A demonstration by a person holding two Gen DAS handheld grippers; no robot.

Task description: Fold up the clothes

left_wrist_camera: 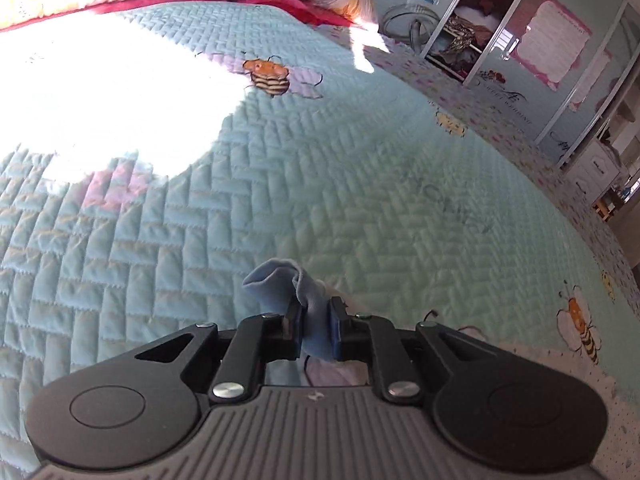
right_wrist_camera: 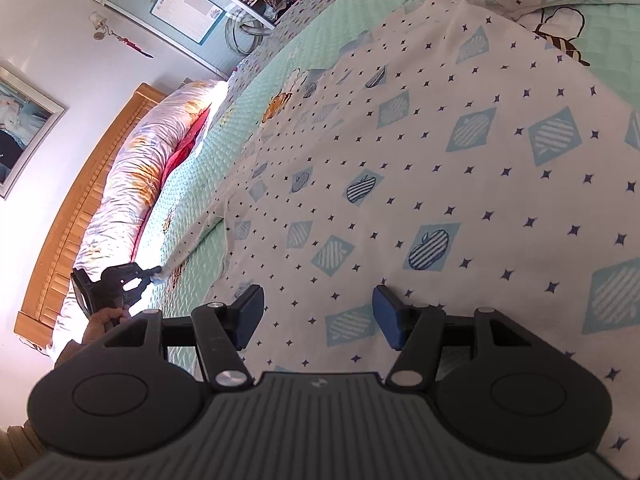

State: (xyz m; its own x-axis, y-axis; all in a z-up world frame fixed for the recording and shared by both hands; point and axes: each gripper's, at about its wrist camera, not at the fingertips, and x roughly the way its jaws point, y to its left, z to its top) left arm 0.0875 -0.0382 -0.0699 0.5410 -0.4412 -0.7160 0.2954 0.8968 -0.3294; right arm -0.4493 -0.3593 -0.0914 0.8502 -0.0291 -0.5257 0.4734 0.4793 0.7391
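A white garment [right_wrist_camera: 440, 140] printed with blue apple diamonds and small dark stars lies spread on the bed. One sleeve [right_wrist_camera: 200, 236] stretches out to the left, where my left gripper [right_wrist_camera: 154, 272] holds its end. In the left wrist view the left gripper [left_wrist_camera: 316, 312] is shut on the sleeve's light blue cuff [left_wrist_camera: 276, 280], which bunches up past the pads. My right gripper [right_wrist_camera: 318, 312] hovers just over the garment's body, jaws wide open with only flat cloth below them.
The mint quilted bedspread [left_wrist_camera: 280, 200] with bee pictures covers the bed, with a bright sun patch [left_wrist_camera: 100, 100] on it. A floral rolled duvet [right_wrist_camera: 136, 168] and wooden headboard [right_wrist_camera: 68, 216] line the far side. Wardrobe doors [left_wrist_camera: 560, 40] stand beyond. A hand [right_wrist_camera: 104, 318] grips the left tool.
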